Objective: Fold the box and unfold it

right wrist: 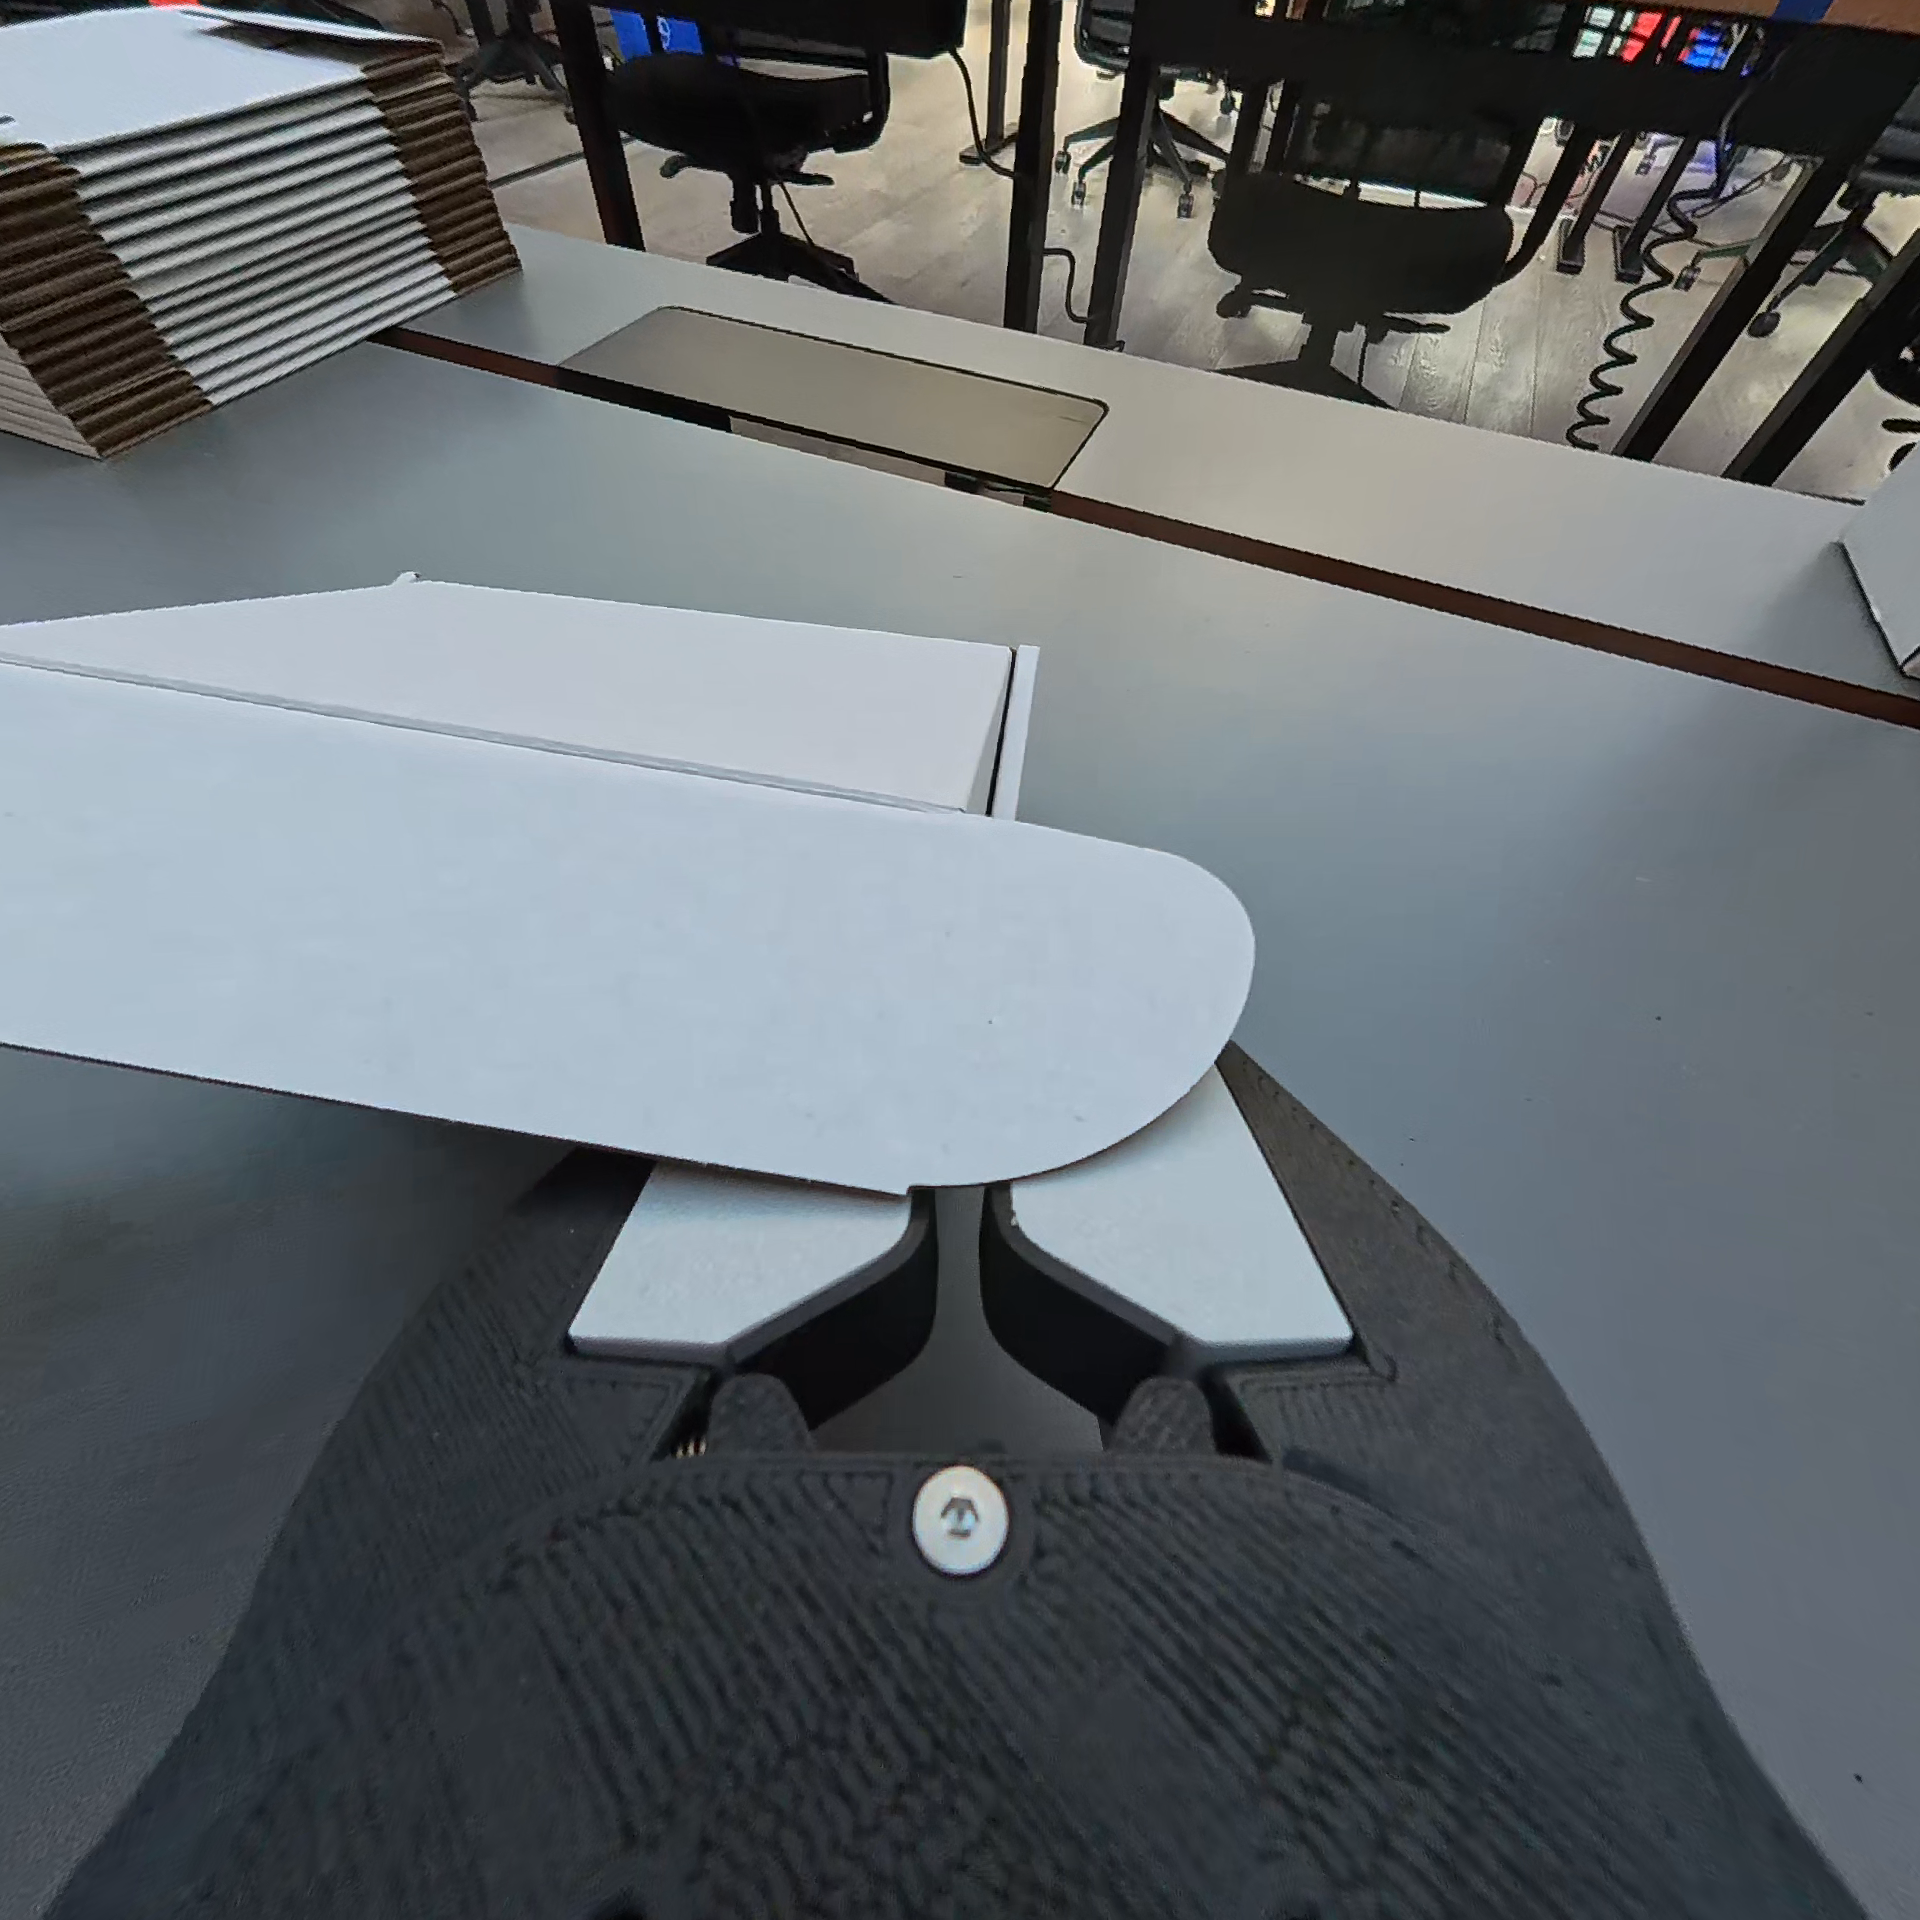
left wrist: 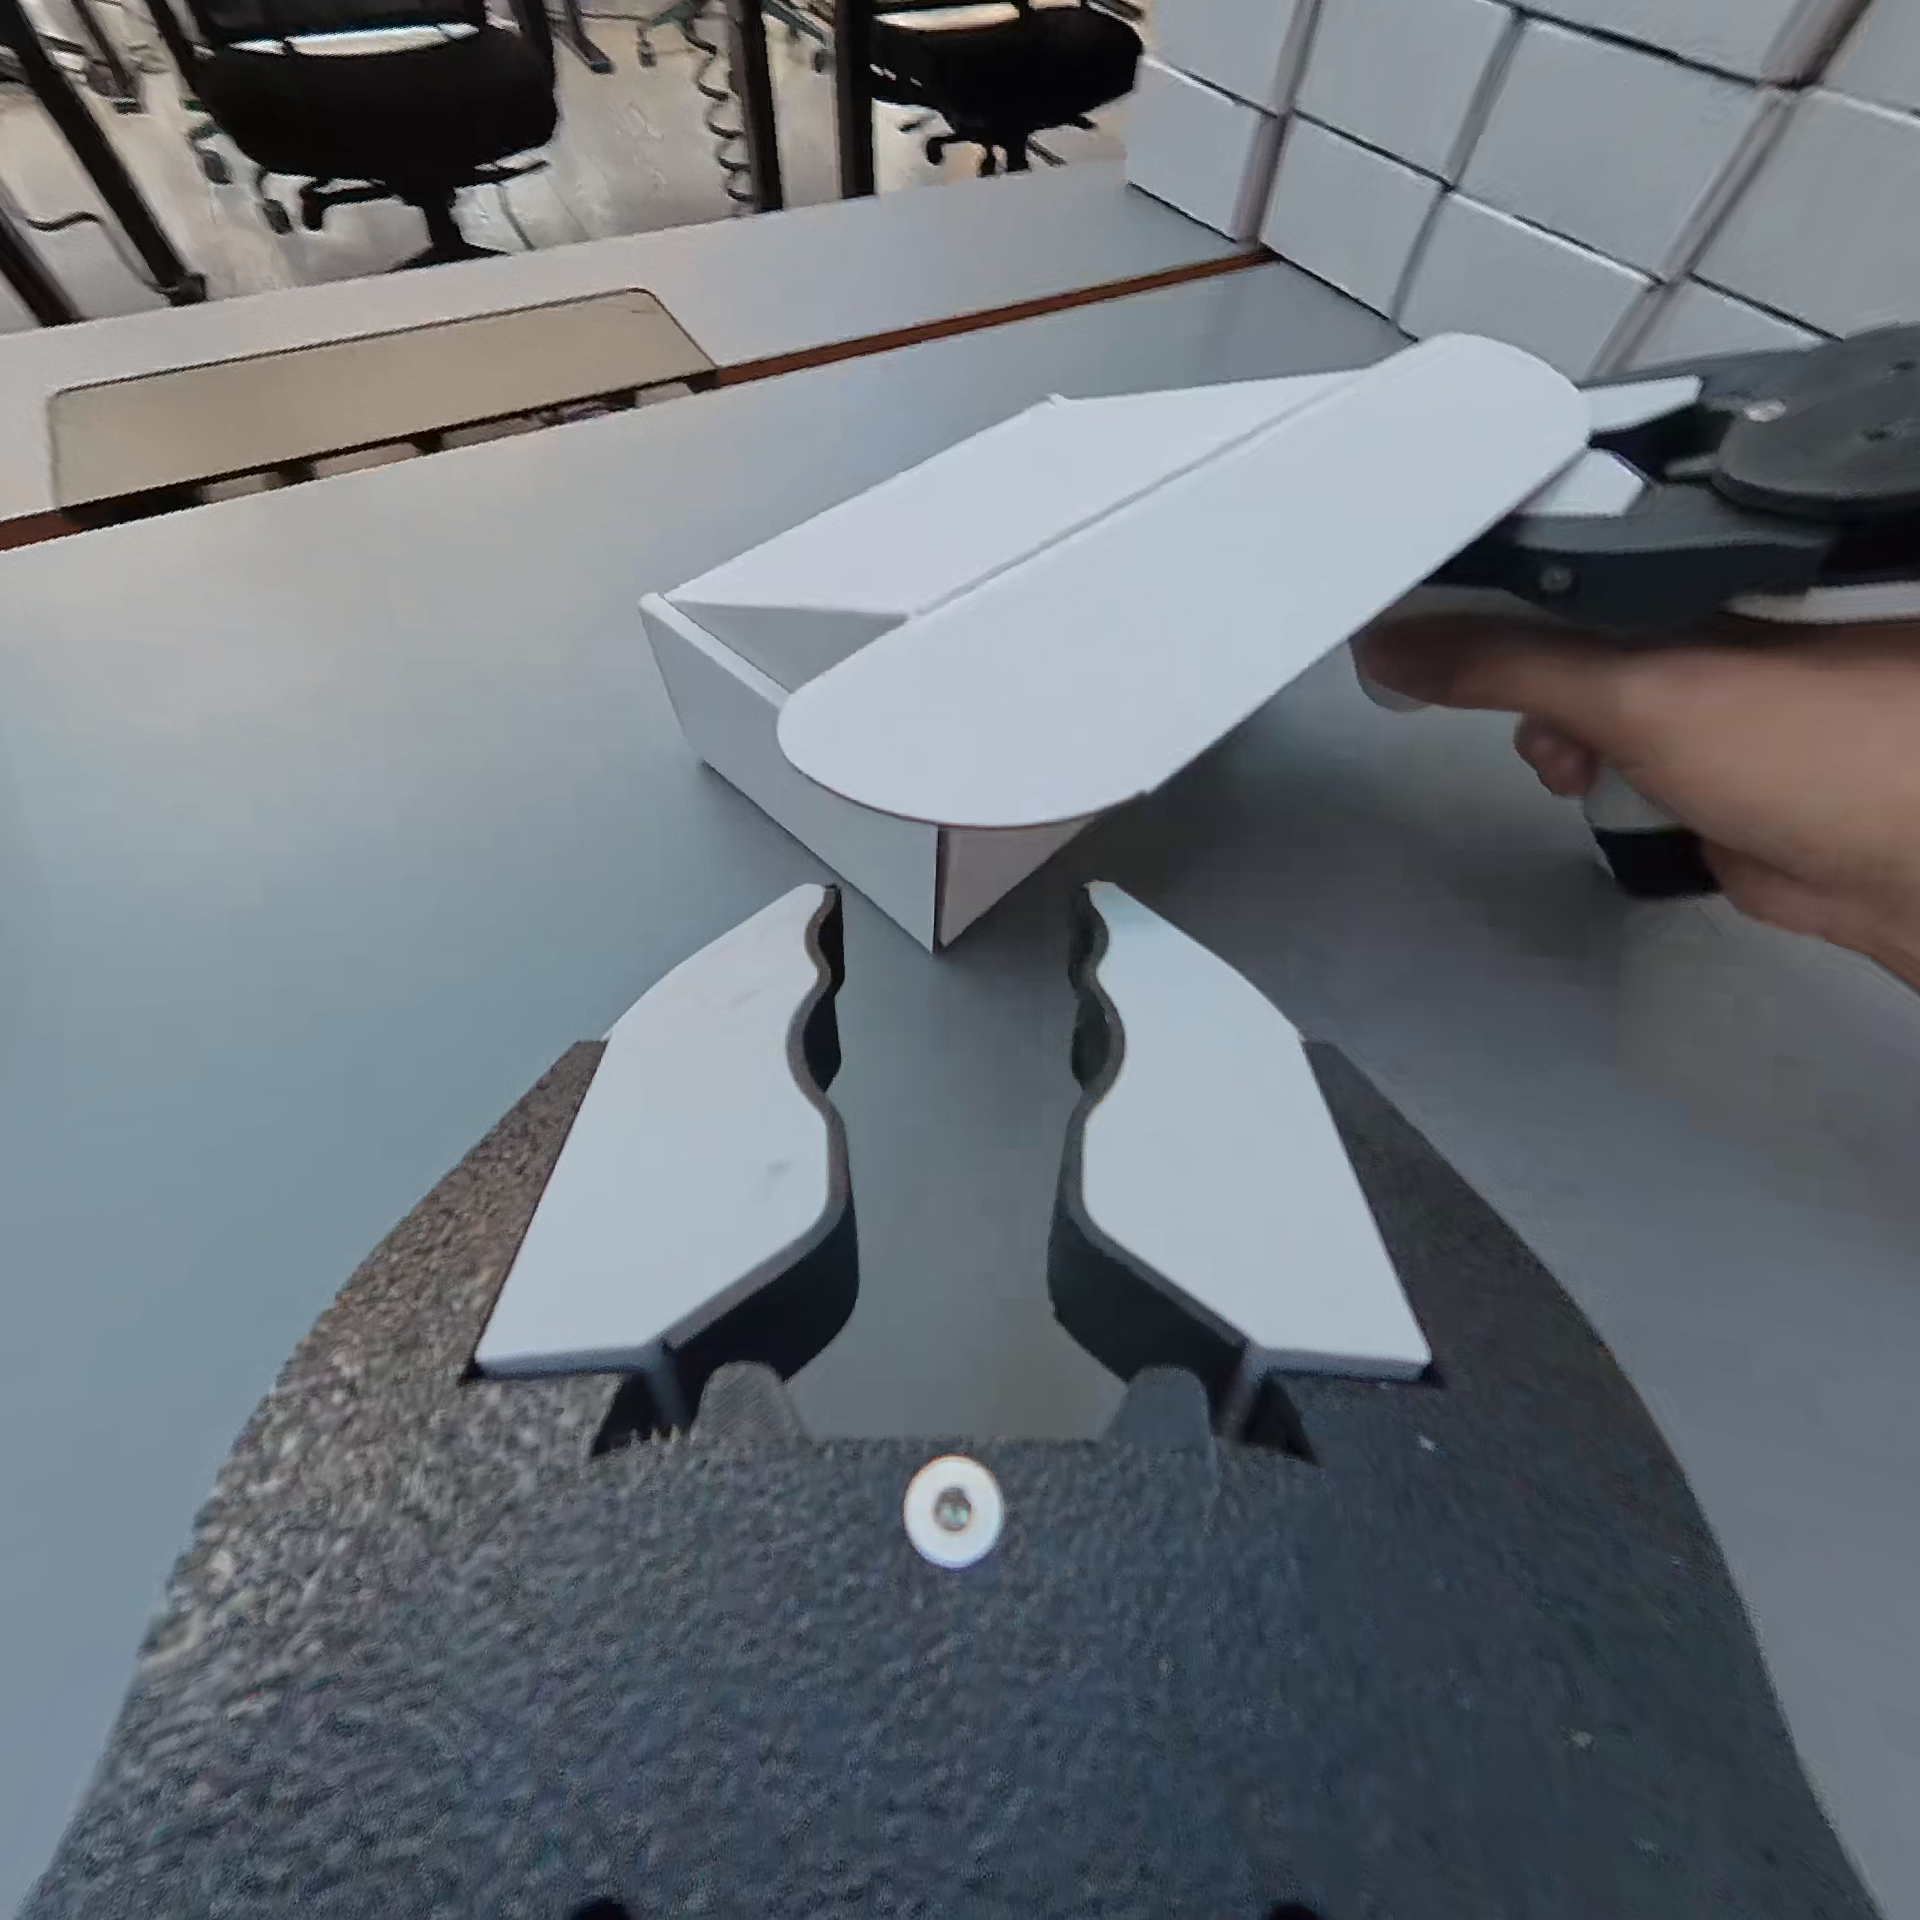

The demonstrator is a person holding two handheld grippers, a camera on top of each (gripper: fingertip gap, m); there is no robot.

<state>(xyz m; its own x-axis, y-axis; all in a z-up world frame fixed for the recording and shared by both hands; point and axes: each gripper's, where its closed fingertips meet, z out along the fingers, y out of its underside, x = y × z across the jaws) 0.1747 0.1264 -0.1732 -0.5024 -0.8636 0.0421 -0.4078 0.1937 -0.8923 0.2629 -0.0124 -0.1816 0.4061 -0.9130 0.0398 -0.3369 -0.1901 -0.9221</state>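
Observation:
A white cardboard box [left wrist: 727,717] stands on the grey table [left wrist: 312,831], its lid raised. The lid's long rounded front flap [left wrist: 1091,644] sticks out toward me. My left gripper [left wrist: 956,914] is open and empty, low over the table, with its fingertips just short of the box's near corner. My right gripper [left wrist: 1590,447] comes in from the right with its fingers under the end of the flap. In the right wrist view the flap [right wrist: 623,987] lies on top of both fingers [right wrist: 1143,1226], which stand close together. The right gripper's [right wrist: 958,1205] tips are hidden under the flap.
A stack of flat cardboard blanks [right wrist: 208,208] lies at the table's far left. A wall of white boxes [left wrist: 1558,156] stands at the far right. A person's hand [left wrist: 1714,758] holds the right gripper. A cable hatch [right wrist: 831,395] and office chairs [right wrist: 1351,229] lie beyond.

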